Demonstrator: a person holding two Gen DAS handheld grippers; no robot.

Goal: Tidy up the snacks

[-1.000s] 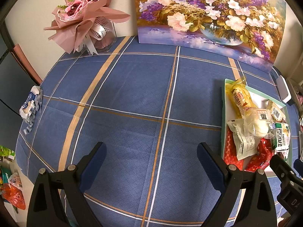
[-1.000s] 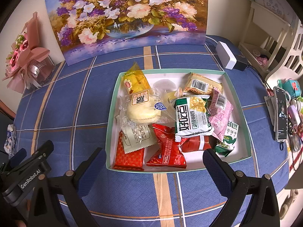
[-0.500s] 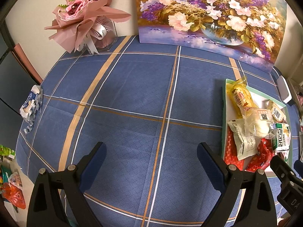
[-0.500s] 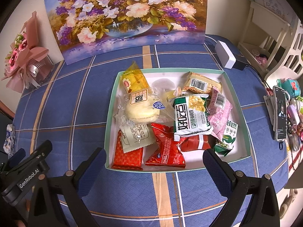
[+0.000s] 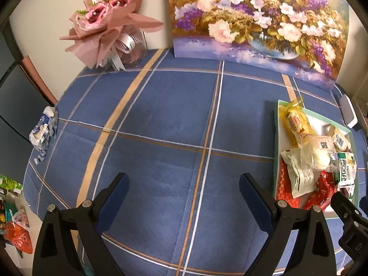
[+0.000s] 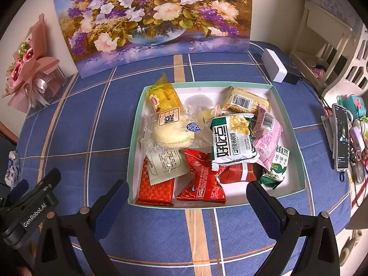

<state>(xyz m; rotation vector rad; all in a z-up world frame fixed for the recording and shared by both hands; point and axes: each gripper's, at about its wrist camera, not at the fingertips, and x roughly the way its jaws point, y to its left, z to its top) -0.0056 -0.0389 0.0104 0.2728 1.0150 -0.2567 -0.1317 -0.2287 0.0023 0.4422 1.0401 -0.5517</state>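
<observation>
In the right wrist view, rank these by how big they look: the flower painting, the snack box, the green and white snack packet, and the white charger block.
Largest to smallest as they look:
1. flower painting
2. snack box, close behind, and nearer the camera, so unsure
3. green and white snack packet
4. white charger block

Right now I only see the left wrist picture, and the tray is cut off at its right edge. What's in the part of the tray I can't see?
Observer: A pink packet lies toward the tray's right side, beside a green-and-white packet.
Operator: Is the other gripper holding anything?
Observer: No, the right gripper is open and empty, at the tray's near edge.
Operator: Anything beyond the tray?
Observer: A phone stands propped off to its right.
</observation>
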